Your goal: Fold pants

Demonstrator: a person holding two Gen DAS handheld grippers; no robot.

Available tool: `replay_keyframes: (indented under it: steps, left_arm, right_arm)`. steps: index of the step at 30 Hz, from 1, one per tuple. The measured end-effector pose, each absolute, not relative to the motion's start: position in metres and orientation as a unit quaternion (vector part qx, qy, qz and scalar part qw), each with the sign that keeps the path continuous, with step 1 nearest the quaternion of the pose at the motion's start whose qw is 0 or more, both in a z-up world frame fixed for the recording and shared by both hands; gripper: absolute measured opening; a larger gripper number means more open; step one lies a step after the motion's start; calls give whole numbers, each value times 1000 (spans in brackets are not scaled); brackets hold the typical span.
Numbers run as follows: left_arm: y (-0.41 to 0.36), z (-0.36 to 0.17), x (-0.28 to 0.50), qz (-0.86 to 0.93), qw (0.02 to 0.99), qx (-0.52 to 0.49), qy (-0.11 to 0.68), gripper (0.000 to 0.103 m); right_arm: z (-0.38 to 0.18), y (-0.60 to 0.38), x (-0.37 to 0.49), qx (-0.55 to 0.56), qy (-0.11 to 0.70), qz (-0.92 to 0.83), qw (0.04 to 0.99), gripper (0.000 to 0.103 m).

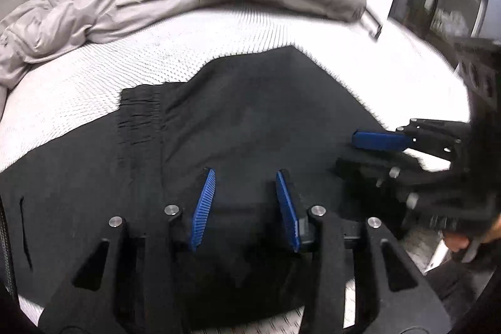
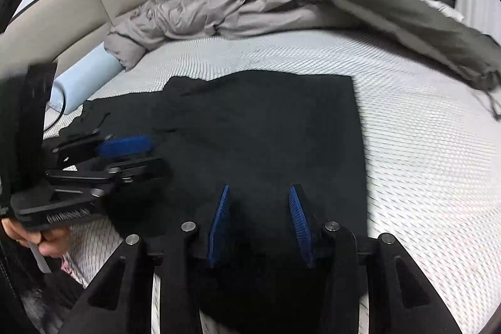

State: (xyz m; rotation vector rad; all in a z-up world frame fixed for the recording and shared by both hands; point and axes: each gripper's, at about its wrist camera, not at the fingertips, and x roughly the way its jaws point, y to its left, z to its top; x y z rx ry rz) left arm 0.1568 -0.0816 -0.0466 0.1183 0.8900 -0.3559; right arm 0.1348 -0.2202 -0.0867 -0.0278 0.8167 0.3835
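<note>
1. White textured mattress (image 2: pixel 422 146) carries everything we see, with a beige headboard (image 2: pixel 62 30) along its far-left edge.
2. We count one pair of black pants (image 2: pixel 266 130), folded and lying flat near the mattress's front edge; their long axis runs left to right, the elastic waistband (image 1: pixel 141 111) pointing left.
3. We count one crumpled grey blanket (image 2: pixel 235 8) at the far edge and one pale blue roll (image 2: pixel 84 77) by the headboard.
4. We count two grippers. Our left gripper (image 1: pixel 245 202) hangs over the pants, jaws partly apart with black fabric between them; whether they pinch it we cannot tell.
5. Our right gripper (image 2: pixel 260 224) looks the same, partly apart above the cloth, grip unclear.
</note>
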Motion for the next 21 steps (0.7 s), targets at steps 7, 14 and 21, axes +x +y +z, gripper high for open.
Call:
replay_keyframes:
  steps: [7,14,21]
  left_arm:
    - [-43,-63,160,-205,878,35,431,38]
    - [-50,-42,163,-184,889,33,418,37]
    - [-64,-58,213,-153,886,65,432,37]
  right_arm:
    - [-101,-229,154,-88,436,99,890,40]
    - [-81,-268,145,-17,413,66,908,41]
    - [-70,-215,159,-1,403,147,903,41]
